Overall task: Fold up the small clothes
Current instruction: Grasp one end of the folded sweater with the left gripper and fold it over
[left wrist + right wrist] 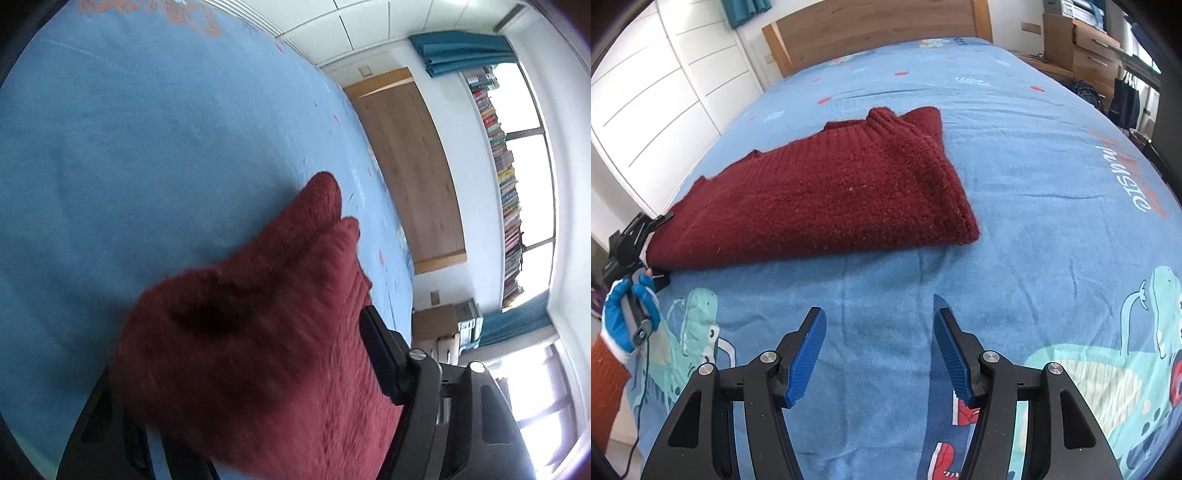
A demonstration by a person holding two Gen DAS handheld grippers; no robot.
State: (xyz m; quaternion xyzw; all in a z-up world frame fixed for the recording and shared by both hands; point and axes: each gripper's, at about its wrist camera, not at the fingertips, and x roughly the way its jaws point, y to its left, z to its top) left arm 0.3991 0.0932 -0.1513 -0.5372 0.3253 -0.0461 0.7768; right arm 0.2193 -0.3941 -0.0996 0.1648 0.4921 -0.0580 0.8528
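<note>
A dark red knitted sweater [827, 195] lies folded on the blue bed cover [1015, 155]. My left gripper [659, 251] is at the sweater's left edge with its jaws around the fabric, which drapes over them. In the left wrist view the sweater [266, 332] fills the lower middle and hides the fingertips. My right gripper [879, 350] is open and empty, with blue pads [809, 358], hovering over bare cover in front of the sweater's near edge.
The bed has a wooden headboard [879, 29] at the far end. White wardrobe doors [657, 92] stand on the left. Wooden drawers [1089, 48] and bags stand at the right. A window and bookshelf [506, 177] show in the left wrist view.
</note>
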